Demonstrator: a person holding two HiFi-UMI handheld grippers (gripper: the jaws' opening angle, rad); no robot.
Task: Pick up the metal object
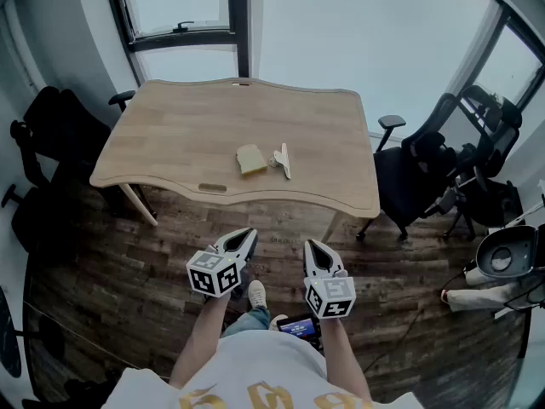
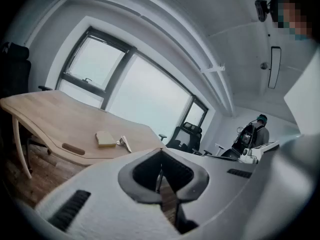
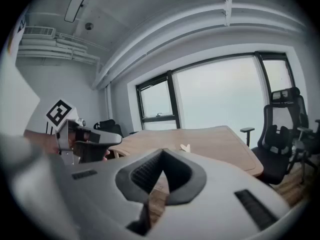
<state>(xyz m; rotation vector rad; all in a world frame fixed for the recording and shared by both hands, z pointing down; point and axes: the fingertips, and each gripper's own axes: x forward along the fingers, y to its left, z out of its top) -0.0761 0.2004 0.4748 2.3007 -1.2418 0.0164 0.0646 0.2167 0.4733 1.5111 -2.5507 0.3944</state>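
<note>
Metal object (image 1: 281, 159) near the middle of the table (image 1: 187, 135), just beside a tan block (image 1: 250, 158); pale, thin and elongated. Left gripper (image 1: 247, 235) and right gripper (image 1: 312, 247) are held well short of the table's near edge, each with jaws together and nothing between them. Left gripper view shows object (image 2: 123, 143) and block (image 2: 105, 138) side by side. Right gripper view shows only the object (image 3: 185, 147), with the left gripper (image 3: 80, 139) alongside.
</note>
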